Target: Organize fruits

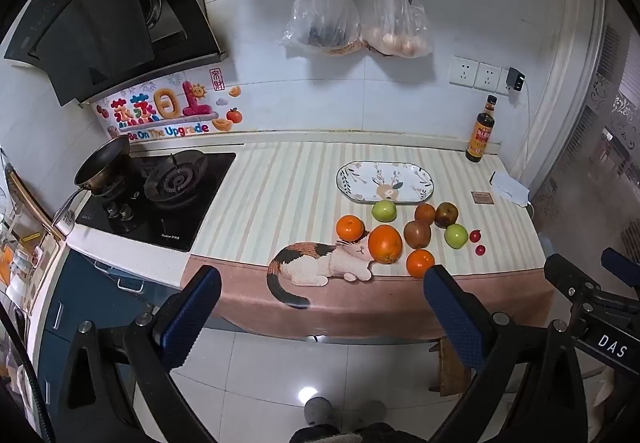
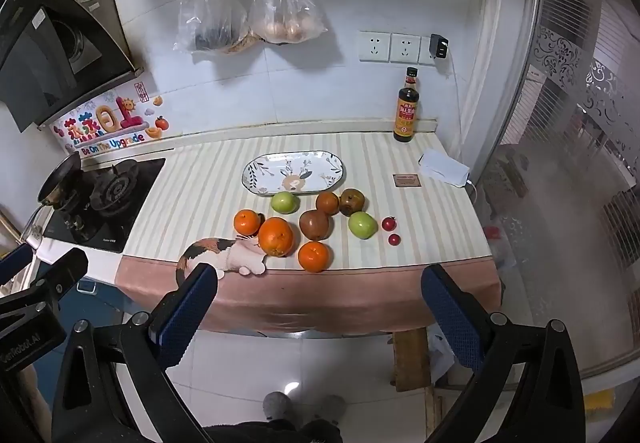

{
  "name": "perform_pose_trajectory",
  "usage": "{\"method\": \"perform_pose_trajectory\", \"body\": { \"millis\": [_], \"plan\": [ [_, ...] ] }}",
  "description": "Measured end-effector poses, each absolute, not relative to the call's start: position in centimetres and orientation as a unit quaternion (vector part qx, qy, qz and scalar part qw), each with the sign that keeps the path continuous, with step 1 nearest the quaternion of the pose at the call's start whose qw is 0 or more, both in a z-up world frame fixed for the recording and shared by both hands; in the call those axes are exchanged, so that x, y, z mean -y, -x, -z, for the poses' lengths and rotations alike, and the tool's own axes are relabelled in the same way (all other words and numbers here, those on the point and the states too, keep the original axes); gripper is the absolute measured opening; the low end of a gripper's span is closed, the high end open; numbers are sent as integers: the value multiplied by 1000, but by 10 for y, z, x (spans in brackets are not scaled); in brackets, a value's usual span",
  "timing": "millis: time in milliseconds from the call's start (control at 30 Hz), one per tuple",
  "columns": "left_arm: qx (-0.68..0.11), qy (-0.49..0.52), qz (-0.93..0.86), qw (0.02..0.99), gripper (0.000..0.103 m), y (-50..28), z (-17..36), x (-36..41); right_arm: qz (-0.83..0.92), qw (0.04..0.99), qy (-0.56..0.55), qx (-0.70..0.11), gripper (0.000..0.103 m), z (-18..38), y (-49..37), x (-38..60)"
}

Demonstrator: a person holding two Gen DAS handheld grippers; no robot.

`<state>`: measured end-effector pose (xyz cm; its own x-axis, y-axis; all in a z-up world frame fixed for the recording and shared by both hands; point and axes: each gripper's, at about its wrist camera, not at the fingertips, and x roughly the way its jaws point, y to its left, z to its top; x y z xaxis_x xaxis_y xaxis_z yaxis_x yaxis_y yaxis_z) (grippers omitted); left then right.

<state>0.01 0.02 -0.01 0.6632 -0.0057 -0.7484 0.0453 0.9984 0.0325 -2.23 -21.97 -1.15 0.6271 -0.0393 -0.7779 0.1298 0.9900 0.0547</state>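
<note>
Both claws hang spread wide and empty, short of the tabletop's front edge: left claw [image 1: 322,307], right claw [image 2: 320,307], each tilted down toward the fruit, nothing between the pads. No fruit has been lifted yet; the whole job looks to be ahead.

And the fruit is bunched tight near the front edge, right of middle. Big orange [image 2: 276,236] sits in the pack, a smaller orange [image 2: 247,222] just beside it on the left, another orange [image 2: 315,256] closest to the front edge. Behind them a green apple [image 2: 285,201] just in front of the empty oval plate [image 2: 256,173], brownish fruits in the middle, a second green apple [image 2: 362,225] toward the right edge, and two small red fruits [image 2: 388,223] beyond it.

Here's the danger as I read it: round fruit, packed close. Wide jaws coming down on one piece could nudge its neighbour, and the front orange has little cloth before the drop to the floor. The tiny red ones could squirt out of broad pads.

The striped cloth [image 1: 280,187] drapes over the front edge, so a snagged finger could drag everything. Dark bottle [image 2: 407,111] stands at the back right corner, folded white item [image 2: 444,167] near the right edge, stove [image 1: 160,199] with a pan off the left. Both stay clear of the plate, I'd say.
</note>
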Motion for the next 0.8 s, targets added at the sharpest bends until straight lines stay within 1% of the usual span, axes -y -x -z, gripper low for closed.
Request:
{"method": "perform_pose_trajectory", "body": {
  "millis": [800],
  "plan": [
    [-408,-26,13,913,103,-3,0,1,42,901,-59,-428,103,11,17,215]
  ]
}}
